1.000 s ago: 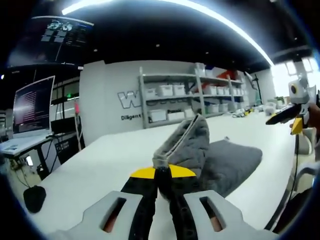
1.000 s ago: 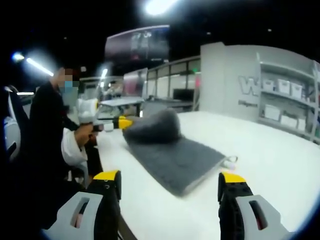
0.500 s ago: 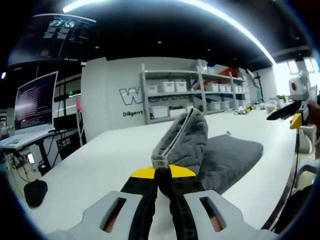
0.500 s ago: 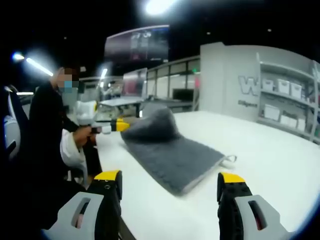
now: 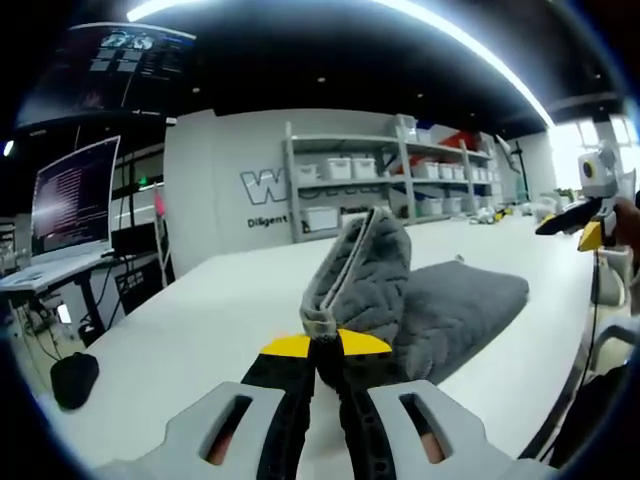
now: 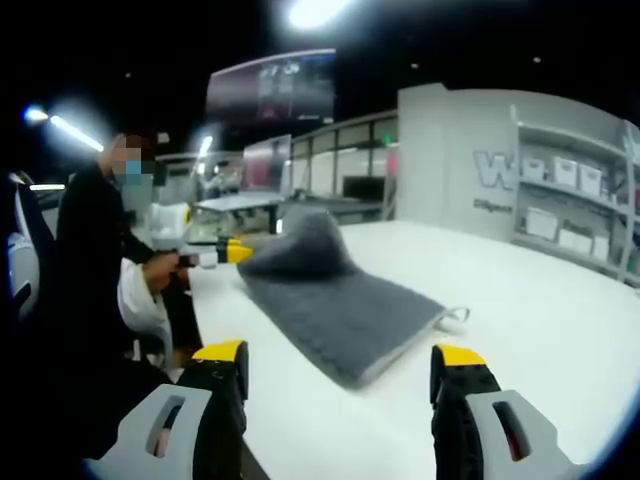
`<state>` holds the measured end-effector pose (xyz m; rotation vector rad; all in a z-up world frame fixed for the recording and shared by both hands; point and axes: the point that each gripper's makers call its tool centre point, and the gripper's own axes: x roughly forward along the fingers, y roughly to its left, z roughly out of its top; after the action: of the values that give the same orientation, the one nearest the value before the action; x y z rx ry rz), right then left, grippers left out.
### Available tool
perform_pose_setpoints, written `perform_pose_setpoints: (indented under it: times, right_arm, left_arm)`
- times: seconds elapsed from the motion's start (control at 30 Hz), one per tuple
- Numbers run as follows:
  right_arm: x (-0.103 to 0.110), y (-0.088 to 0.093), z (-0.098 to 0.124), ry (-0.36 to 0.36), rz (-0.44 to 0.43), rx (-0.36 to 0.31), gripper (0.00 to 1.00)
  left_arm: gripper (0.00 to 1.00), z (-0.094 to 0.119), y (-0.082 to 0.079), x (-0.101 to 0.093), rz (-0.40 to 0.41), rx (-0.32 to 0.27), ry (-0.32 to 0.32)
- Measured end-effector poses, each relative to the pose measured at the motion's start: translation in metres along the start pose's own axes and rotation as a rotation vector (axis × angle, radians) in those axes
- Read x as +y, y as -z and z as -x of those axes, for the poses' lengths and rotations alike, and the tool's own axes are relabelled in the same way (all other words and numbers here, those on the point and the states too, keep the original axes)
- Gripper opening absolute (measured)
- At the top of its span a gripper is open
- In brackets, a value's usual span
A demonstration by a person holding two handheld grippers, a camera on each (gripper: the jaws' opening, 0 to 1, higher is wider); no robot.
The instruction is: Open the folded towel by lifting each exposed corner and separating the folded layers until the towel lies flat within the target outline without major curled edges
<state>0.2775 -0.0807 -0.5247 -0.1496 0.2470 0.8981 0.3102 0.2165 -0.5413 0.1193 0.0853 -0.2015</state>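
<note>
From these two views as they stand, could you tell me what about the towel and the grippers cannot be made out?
- Left gripper view: the pinched corner of the towel is covered by the shut left gripper.
- Right gripper view: the left gripper is small and blurred; its grip cannot be judged there.
- Neither view shows a target outline on the table.
- Left gripper view: the right gripper is cut by the edge.
</note>
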Motion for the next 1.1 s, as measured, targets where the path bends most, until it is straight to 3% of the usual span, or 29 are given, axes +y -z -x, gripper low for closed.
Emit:
perform_pose_setpoints:
  times: [1.1]
  right_arm:
    - [0.000, 0.011, -0.015, 0.008, 0.012, 0.034, 0.68]
  left_arm:
    - [0.08, 0.001, 0.021, 0.014, 0.040, 0.047, 0.001]
